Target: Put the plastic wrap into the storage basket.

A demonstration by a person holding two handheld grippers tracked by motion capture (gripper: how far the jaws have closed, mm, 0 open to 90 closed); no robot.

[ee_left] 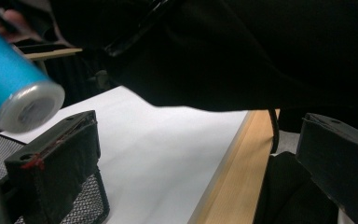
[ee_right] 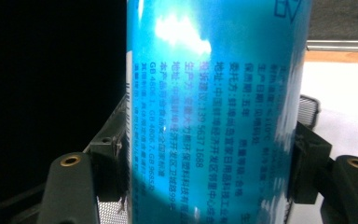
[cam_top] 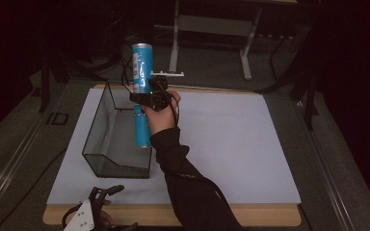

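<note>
Right tool [cam_top: 147,94] clamped on upright blue can [cam_top: 141,96] above mesh basket [cam_top: 120,166]; left tool [cam_top: 107,190] wide, empty, near basket

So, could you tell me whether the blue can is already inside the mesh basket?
Not yet: the right gripper holds the blue can upright above the mesh basket.

The blue can [ee_left: 14,88] is hanging at 10 o'clock above the mesh basket [ee_left: 91,205], with a dark sleeve [ee_left: 223,51] spanning 12 o'clock.

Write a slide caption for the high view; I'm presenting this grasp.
Right tool grips an upright blue can above a black mesh basket on the white table.
</note>
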